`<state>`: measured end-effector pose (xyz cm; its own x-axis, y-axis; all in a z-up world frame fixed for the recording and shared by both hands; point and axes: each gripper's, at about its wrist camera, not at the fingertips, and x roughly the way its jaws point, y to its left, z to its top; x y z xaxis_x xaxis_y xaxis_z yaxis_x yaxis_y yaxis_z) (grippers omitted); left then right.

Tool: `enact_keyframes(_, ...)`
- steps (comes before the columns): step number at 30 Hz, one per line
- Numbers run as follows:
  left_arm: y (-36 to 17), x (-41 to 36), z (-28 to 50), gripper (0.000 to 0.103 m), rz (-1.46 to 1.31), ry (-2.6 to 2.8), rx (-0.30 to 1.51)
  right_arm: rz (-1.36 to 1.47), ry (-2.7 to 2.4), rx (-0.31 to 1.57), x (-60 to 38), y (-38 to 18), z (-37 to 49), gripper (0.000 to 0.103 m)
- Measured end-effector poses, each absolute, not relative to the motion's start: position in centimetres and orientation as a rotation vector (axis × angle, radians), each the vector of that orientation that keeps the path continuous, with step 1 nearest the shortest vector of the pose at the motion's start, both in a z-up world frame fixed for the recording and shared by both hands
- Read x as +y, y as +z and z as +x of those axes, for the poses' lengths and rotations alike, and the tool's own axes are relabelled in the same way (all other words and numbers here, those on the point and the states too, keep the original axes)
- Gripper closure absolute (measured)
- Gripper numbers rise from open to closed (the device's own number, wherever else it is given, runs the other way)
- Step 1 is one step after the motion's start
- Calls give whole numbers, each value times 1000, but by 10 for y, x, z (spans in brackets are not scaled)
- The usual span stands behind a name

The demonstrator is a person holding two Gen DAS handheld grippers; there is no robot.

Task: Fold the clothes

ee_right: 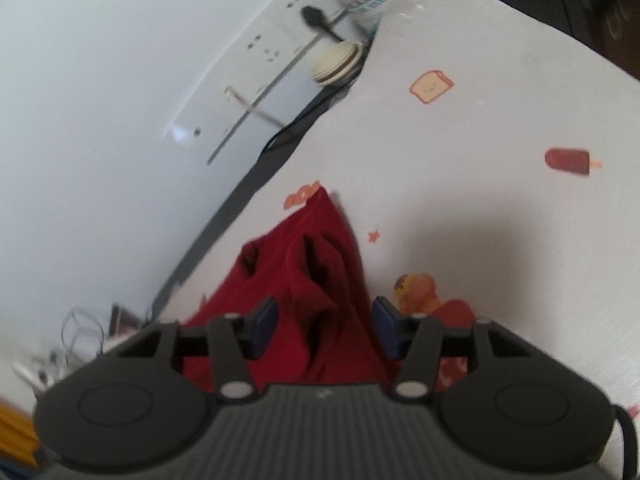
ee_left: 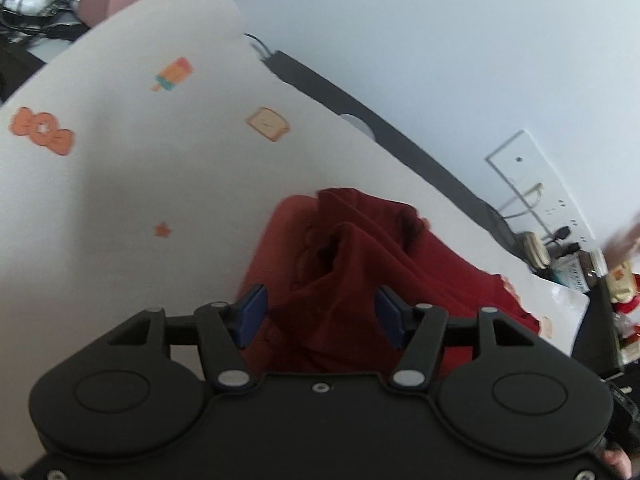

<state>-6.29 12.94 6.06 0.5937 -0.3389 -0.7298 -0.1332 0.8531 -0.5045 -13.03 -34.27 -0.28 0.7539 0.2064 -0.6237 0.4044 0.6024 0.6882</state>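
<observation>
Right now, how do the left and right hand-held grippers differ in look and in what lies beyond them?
The left hand-held gripper has a smooth black body; the right hand-held gripper has a ribbed grey one. Beyond the left, the red garment spreads wide and rumpled; beyond the right, it narrows to a point. Both have blue pads, stand open, and have the garment bunched between their fingers on the printed white cloth.

The crumpled garment (ee_left: pixel 360 280) was solid dark red, unpatterned. The tablecloth (ee_left: pixel 140 184) was white, printed with orange-brown toast, popsicles, small stars and pretzel shapes. Both grippers' bodies were black, their finger pads (ee_left: pixel 252 314) dark blue
</observation>
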Motion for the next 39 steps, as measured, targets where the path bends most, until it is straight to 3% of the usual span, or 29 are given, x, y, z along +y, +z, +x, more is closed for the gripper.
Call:
enact_keyframes(1, 59, 129, -61, 47, -561, -144, 940, 937, -117, 734, -339, -3, -128, 56)
enact_keyframes(4, 56, 130, -57, 96, -612, -215, 964, 904, -97, 780, -327, 1, -120, 81)
enact_keyframes(5, 57, 132, -56, 97, -646, -223, 965, 893, -94, 787, -324, 3, -118, 92)
enact_keyframes(15, 77, 144, -24, 97, -843, -215, 850, 896, -87, 656, -336, 39, -90, 95)
enact_keyframes(24, 62, 135, 34, 97, -899, -124, 860, 919, -131, 694, -357, 26, -32, 95)
enact_keyframes(25, 55, 134, 41, 94, -900, -88, 885, 916, -137, 702, -360, 22, -23, 95)
enact_keyframes(28, 39, 135, 59, 65, -901, 50, 979, 880, -183, 763, -362, 10, 3, 87)
enact_keyframes(29, 39, 136, 59, 63, -901, 69, 980, 866, -207, 792, -362, 7, 10, 78)
enact_keyframes(31, 47, 138, 58, 61, -884, 45, 958, 815, -201, 816, -360, 8, 18, 76)
enact_keyframes(33, 59, 136, 55, 61, -844, 10, 946, 759, -153, 813, -356, 17, 17, 64)
enact_keyframes(39, 90, 106, 44, 56, -684, -170, 929, 363, 88, 946, -301, 33, 22, 60)
